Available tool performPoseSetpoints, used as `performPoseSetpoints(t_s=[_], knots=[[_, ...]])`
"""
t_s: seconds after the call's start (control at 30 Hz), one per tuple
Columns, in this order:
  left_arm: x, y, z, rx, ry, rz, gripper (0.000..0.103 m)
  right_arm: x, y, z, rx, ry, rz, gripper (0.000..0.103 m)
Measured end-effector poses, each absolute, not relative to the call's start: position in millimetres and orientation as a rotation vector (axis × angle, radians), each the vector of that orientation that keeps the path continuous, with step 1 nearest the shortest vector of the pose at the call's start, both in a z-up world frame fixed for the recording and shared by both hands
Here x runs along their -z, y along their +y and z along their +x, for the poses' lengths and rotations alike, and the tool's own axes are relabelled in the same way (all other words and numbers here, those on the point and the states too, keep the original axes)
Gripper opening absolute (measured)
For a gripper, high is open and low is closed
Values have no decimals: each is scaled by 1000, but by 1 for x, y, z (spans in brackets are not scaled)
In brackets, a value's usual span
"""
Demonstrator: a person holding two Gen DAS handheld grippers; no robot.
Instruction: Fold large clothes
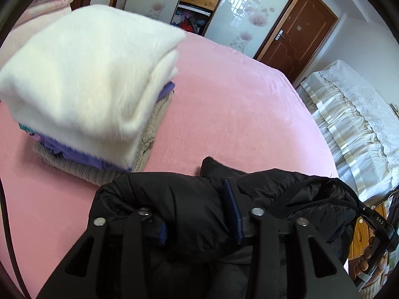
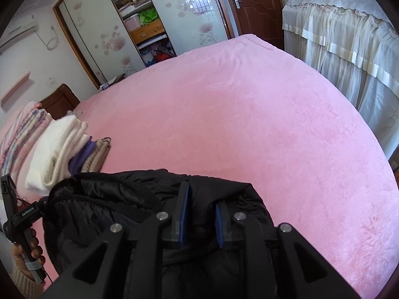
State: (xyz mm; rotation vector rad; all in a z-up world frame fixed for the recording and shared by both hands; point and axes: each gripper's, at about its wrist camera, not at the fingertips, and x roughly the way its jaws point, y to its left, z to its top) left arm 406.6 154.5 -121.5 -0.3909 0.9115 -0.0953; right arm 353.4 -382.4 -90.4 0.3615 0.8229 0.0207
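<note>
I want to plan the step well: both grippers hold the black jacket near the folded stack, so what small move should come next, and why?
Probably carry the black jacket left onto the white garment that tops the stack; left gripper and right gripper both pinch it, bundled.

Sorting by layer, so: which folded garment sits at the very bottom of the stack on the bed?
The beige ribbed knit is the bottom one, lying directly on the pink bed cover. The purple garment lies on it, and the fluffy white one is on top.
</note>
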Motion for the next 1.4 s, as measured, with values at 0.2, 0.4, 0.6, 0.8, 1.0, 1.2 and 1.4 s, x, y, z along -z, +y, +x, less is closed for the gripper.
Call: performPoseSetpoints(t_s=[0.2,0.4,0.6,0.8,1.0,1.2,1.4], knots=[[111,162,406,136,970,-502,68,72,-390,352,-34,783,425,75],[93,169,395,193,898,-579,83,55,-372,344,-10,743,284,77],[61,170,383,171,788,-536,89,45,-344,336,-31,697,157,77],[45,131,373,61,734,-244,91,48,-310,333,-14,651,-8,75],[84,70,373,53,748,107,91,78,-286,350,-4,722,-112,21],[138,41,407,-82,768,408,91,120,-289,377,54,788,-148,19],[172,64,442,-124,921,264,91,163,-322,410,120,915,-29,19]])
